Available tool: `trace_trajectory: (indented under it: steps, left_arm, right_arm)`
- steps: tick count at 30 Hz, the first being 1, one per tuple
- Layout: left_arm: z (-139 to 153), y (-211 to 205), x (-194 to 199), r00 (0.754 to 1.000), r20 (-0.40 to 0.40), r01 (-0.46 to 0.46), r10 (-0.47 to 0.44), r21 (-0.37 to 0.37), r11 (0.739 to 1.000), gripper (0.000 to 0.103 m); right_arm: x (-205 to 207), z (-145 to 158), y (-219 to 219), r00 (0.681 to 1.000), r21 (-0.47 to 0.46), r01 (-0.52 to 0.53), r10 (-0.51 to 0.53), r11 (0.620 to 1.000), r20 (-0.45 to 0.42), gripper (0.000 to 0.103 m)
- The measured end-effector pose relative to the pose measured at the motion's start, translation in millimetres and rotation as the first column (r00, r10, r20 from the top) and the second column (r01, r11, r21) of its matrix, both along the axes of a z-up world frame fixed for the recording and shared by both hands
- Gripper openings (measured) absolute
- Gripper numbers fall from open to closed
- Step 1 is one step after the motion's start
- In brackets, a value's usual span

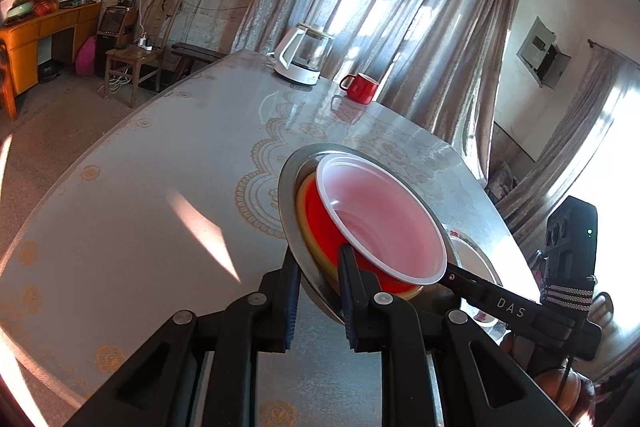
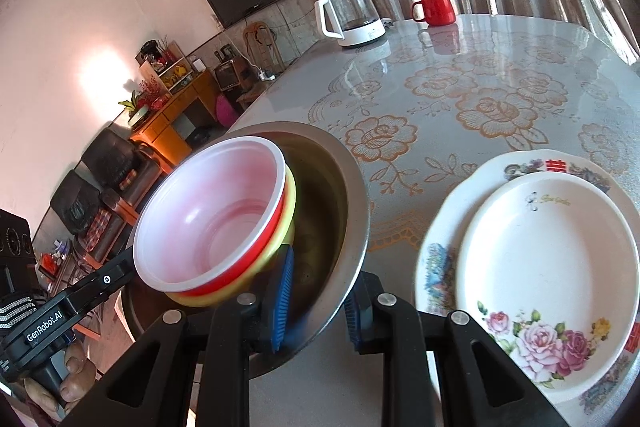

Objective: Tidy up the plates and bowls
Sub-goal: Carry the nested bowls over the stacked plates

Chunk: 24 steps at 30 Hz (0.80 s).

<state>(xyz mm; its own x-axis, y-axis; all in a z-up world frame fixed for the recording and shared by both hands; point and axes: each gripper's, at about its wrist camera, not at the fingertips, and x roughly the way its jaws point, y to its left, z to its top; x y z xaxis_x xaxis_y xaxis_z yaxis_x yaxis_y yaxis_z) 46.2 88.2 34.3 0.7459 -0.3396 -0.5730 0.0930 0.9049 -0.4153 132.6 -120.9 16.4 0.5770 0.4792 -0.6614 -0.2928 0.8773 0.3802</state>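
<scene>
From my left tongs (image 1: 318,291), I see both fingers clamped on the near rim of the steel bowl (image 1: 292,227): one finger outside the wall, the other inside it. The bowl is tilted and off the table (image 1: 160,167). Nested in it, just past my inner finger, sits a yellow bowl (image 1: 308,227), a red bowl (image 1: 324,227) in that, and a white plastic bowl (image 1: 384,223) on top, its rim touching the inner finger. To the right of these tongs, the other tool's black fingers reach in and grip the opposite rim. Far ahead, well apart from the stack, stand a white kettle (image 1: 300,57) and a red mug (image 1: 360,87) to its right.

From my right tongs (image 2: 318,301), the picture is mirrored: the blue-padded fingers (image 2: 280,297) pinch the steel bowl's (image 2: 352,203) near rim, one pad inside, one outside, so they are clenched on it. The white plastic bowl (image 2: 208,215), red bowl (image 2: 280,227) and yellow bowl (image 2: 292,203) lean to the left inside it. At the left of the view, the left tool holds the far rim, with a person's fingers (image 2: 72,379) wrapped round its handle. Just to the right of these tongs, on the table (image 2: 460,75), a plain white plate (image 2: 548,267) lies stacked on a larger flowered plate (image 2: 436,267). The kettle (image 2: 352,15) and mug (image 2: 436,9) stand far ahead.
</scene>
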Motion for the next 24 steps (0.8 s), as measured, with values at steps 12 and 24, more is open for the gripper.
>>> trace_trajectory:
  steps: [12,24]
  left_arm:
    - [12.9,-52.2,13.2,0.989,0.023,0.146,-0.146,0.001,0.989,0.019]
    - [18.6,-124.3,34.4,0.95,0.008,0.313,-0.313,0.004,0.95,0.019]
  right_arm:
    - [-24.0,16.6,-51.9,0.992,-0.009,0.126,-0.126,0.992,0.031,0.023]
    - [-46.6,26.9,-120.7,0.952,-0.032,0.303,-0.301,0.953,0.051,0.023]
